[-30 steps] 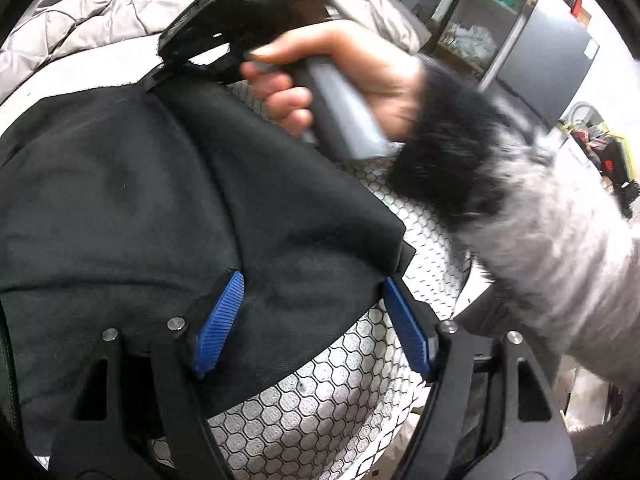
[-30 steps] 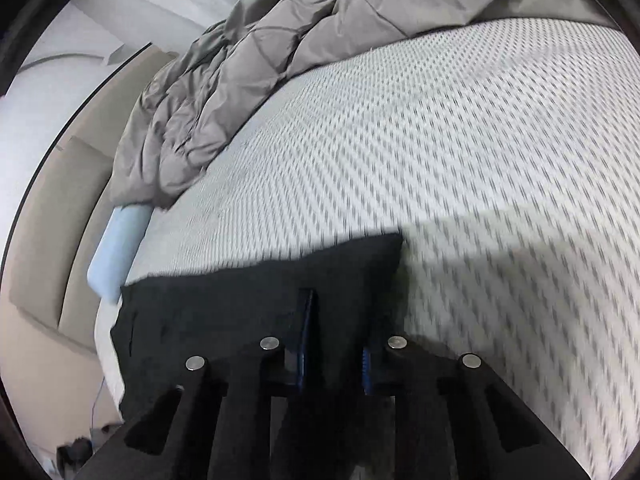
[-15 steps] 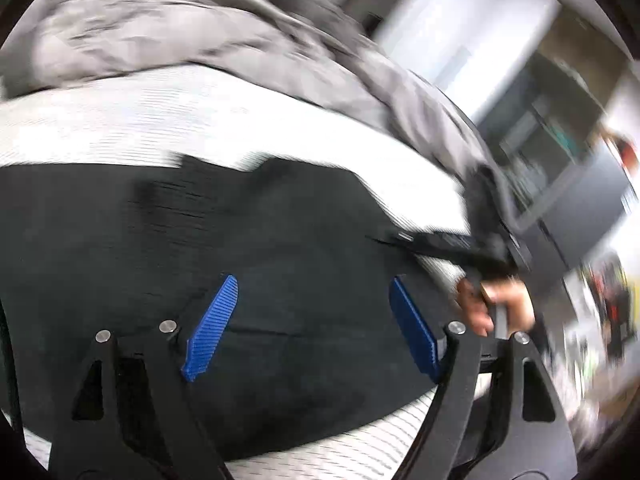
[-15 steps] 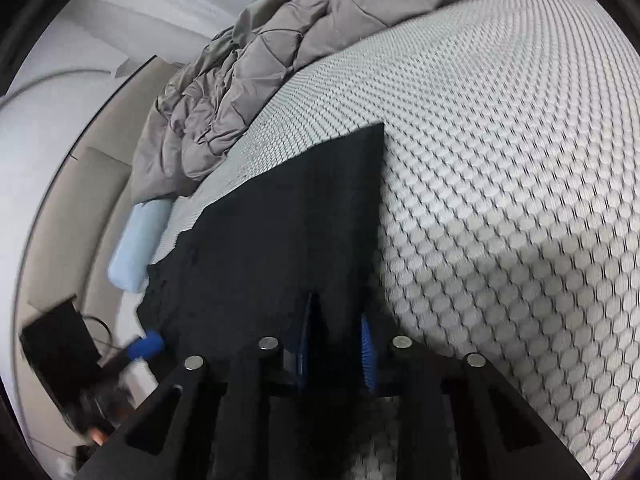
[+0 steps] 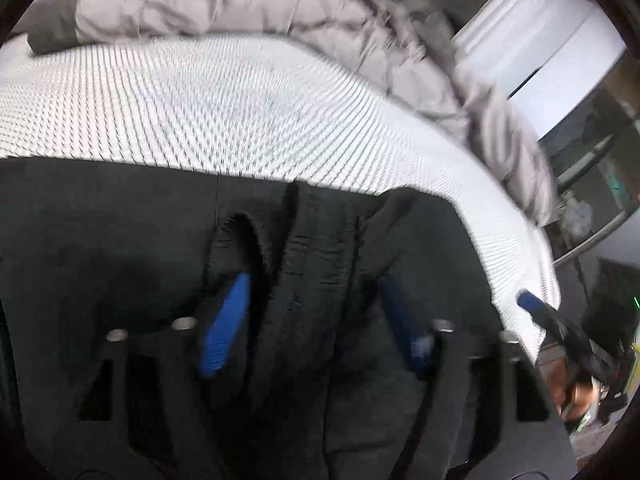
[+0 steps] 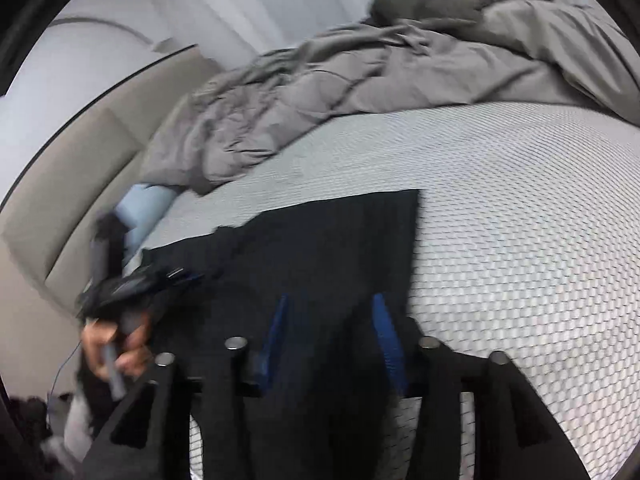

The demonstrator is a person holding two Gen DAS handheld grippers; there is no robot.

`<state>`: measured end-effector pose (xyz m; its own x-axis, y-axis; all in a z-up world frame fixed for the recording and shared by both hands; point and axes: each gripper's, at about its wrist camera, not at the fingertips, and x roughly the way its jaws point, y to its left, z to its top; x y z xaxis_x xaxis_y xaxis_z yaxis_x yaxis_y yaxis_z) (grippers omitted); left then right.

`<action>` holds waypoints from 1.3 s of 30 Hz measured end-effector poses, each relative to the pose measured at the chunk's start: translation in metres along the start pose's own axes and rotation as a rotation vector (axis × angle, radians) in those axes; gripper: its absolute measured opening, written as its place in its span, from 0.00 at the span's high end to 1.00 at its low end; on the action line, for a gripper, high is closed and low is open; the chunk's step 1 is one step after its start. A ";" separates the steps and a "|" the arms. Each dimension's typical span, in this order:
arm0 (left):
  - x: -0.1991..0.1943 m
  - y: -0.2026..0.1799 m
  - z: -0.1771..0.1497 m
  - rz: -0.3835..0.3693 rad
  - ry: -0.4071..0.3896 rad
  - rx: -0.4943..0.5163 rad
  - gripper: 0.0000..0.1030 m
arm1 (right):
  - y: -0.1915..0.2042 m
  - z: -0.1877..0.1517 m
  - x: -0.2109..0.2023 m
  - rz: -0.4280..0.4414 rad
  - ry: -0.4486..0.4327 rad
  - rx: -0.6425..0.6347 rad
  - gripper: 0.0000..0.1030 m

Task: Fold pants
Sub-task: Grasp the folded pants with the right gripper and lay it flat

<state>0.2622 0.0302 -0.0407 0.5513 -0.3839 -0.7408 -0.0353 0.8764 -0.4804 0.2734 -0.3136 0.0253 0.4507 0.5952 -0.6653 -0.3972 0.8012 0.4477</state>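
Observation:
Black pants lie flat on the bed, with the ribbed waistband bunched into a ridge. My left gripper straddles that ridge. Its jaws are closing with the fabric between them, and the blue pads stand a little clear of it. In the right wrist view the pants stretch away to a straight far edge. My right gripper hovers over their near end, its jaws opening and its pads off the cloth. A hand holds the left gripper at the pants' left end.
A crumpled grey duvet is heaped along the far side of the white honeycomb-patterned mattress. A light blue pillow lies by the beige headboard. Dark shelves stand past the bed's right edge.
My left gripper swung along the pants to the waistband and its jaws narrowed. My right gripper let go of the pants' edge, drew back and up, and its jaws spread.

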 end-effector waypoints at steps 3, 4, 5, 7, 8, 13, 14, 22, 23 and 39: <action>0.013 -0.010 0.007 0.046 0.005 0.016 0.67 | 0.010 -0.009 0.011 0.028 0.050 -0.033 0.55; 0.011 -0.011 0.008 0.047 -0.003 0.016 0.73 | 0.012 -0.013 0.015 0.024 0.065 -0.044 0.55; 0.007 -0.011 0.009 0.037 -0.018 0.015 0.77 | 0.015 -0.013 0.024 0.016 0.084 -0.057 0.55; -0.005 -0.012 0.008 0.039 -0.047 0.034 0.84 | 0.015 -0.018 0.027 0.006 0.102 -0.058 0.55; -0.005 -0.011 0.009 0.080 -0.055 0.050 0.82 | 0.016 -0.019 0.028 0.008 0.106 -0.058 0.55; -0.022 -0.007 -0.008 0.146 -0.091 0.030 0.62 | 0.027 -0.029 0.029 -0.024 0.109 -0.107 0.55; -0.032 -0.010 -0.013 0.141 -0.114 0.048 0.62 | 0.030 -0.030 0.028 -0.027 0.107 -0.125 0.55; -0.043 -0.087 -0.096 -0.069 -0.079 0.449 0.34 | 0.062 -0.059 0.047 -0.038 0.120 -0.228 0.55; -0.028 -0.091 -0.105 -0.062 -0.022 0.493 0.34 | 0.066 -0.063 0.055 -0.047 0.139 -0.244 0.55; -0.062 -0.070 -0.093 -0.090 -0.106 0.470 0.38 | 0.057 -0.075 0.004 -0.187 -0.020 -0.313 0.44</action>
<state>0.1527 -0.0349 -0.0049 0.6173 -0.4537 -0.6427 0.3827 0.8870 -0.2585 0.1926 -0.2701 0.0035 0.5530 0.4435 -0.7053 -0.5303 0.8403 0.1126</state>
